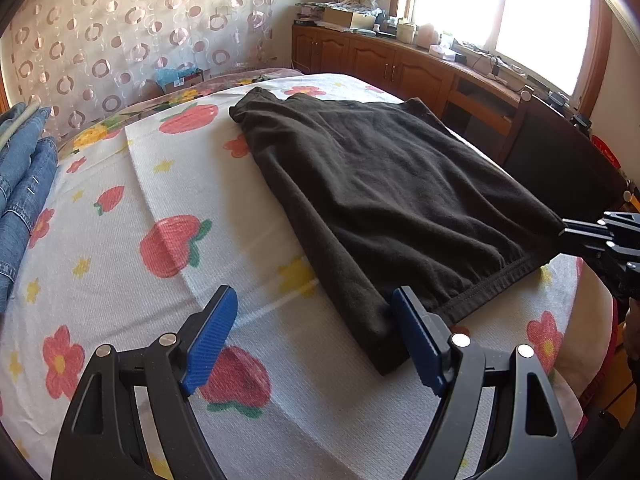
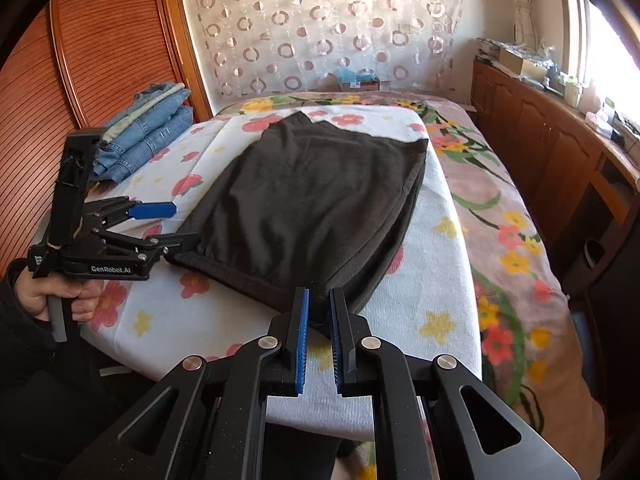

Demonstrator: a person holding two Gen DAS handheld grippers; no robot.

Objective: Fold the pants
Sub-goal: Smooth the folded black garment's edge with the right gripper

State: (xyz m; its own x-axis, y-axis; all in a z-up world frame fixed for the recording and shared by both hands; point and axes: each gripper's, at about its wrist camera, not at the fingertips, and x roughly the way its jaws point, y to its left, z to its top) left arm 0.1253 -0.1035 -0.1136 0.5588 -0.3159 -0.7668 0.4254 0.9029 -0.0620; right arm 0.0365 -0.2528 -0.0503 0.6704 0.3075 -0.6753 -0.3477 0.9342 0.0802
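Dark brown pants (image 1: 384,200) lie folded flat on the flowered bed cover (image 1: 120,240), waistband toward me; they also show in the right wrist view (image 2: 320,200). My left gripper (image 1: 316,312) is open, its right pad (image 1: 416,332) touching the waistband's near left corner, nothing between the pads. It also shows in the right wrist view (image 2: 176,226), held in a hand. My right gripper (image 2: 319,304) is nearly closed, pinching the waistband's right corner, a narrow gap visible between the pads. It shows at the right edge of the left wrist view (image 1: 568,228).
Folded blue jeans (image 2: 148,132) are stacked at the bed's far left, also in the left wrist view (image 1: 24,184). A wooden cabinet run (image 2: 552,136) with clutter lies along the right under the window. A wooden wardrobe (image 2: 100,52) stands on the left.
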